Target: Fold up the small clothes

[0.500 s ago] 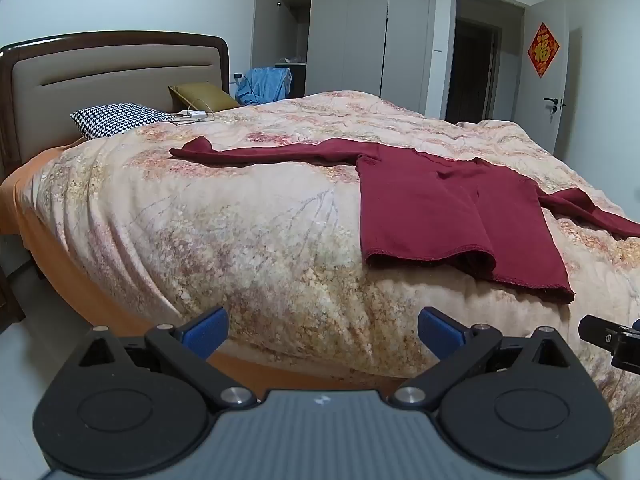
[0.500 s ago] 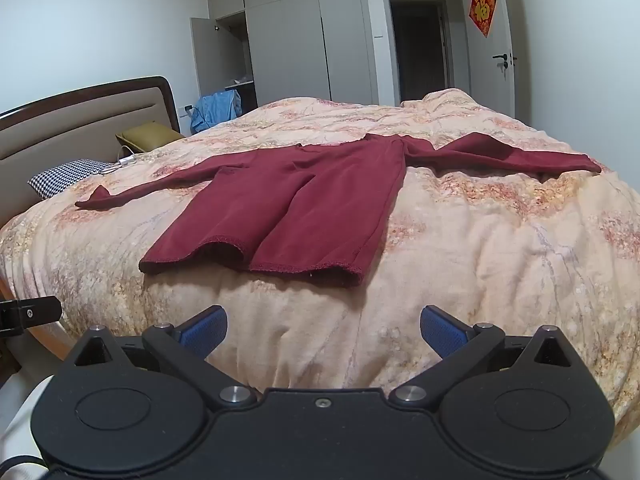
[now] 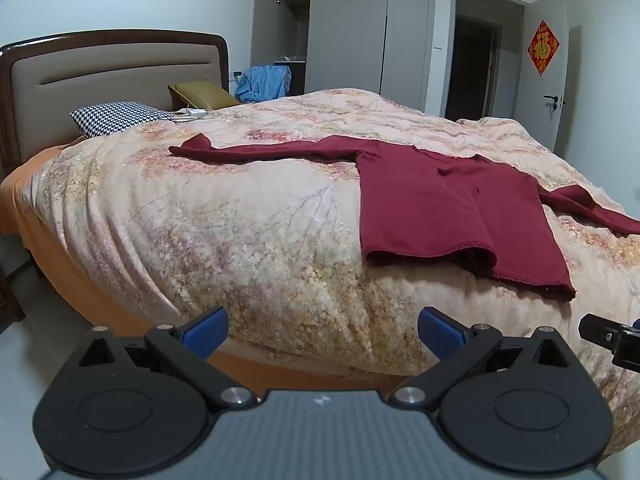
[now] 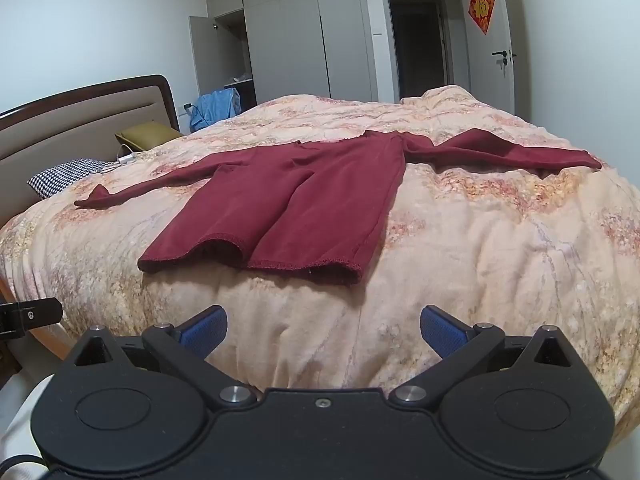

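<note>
Folding has not begun: the red top lies flat on the bed, sleeves spread. Both the left hand-held gripper and right hand-held gripper hang wide and empty, short of the hem. Next, probably, each reaches for a sleeve.

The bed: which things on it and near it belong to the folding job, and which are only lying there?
For the job:
- dark red long-sleeved top, spread flat on the quilt, sleeves out
- left tongs and right tongs, both open, holding nothing

Only lying about:
- houndstooth pillow
- olive cushion
- white charger and cable
- blue garment by the wardrobe
</note>
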`<state>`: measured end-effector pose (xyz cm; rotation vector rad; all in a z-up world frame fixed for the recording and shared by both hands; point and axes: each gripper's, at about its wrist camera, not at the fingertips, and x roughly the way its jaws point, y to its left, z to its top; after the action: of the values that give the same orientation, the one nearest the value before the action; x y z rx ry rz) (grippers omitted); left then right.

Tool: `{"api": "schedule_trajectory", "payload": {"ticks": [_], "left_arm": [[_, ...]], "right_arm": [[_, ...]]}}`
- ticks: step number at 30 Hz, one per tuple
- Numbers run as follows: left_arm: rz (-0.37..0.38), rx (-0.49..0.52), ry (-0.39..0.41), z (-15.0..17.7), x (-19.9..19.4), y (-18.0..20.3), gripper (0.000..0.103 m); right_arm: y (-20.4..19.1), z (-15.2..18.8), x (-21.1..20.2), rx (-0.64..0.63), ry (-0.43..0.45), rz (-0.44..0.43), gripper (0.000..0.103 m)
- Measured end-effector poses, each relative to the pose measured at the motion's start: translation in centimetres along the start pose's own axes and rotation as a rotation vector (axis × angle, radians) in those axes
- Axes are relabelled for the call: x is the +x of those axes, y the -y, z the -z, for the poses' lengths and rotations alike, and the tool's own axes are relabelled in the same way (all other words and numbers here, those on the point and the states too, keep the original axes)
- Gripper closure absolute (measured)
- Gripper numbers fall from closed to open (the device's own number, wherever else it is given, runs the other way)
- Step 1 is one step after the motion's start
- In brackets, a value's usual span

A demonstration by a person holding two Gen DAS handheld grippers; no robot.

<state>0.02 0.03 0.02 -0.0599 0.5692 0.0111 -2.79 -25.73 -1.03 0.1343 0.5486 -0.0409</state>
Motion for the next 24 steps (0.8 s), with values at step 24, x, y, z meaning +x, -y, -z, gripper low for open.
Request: {"api": "schedule_trajectory", "payload": {"ticks": [24], "left_arm": [[-0.001, 0.000, -0.004, 0.00, 0.02, 0.00, 0.000]], "right_arm": [[0.05, 0.17, 0.71, 0.015, -0.041, -0.016, 0.000]]}}
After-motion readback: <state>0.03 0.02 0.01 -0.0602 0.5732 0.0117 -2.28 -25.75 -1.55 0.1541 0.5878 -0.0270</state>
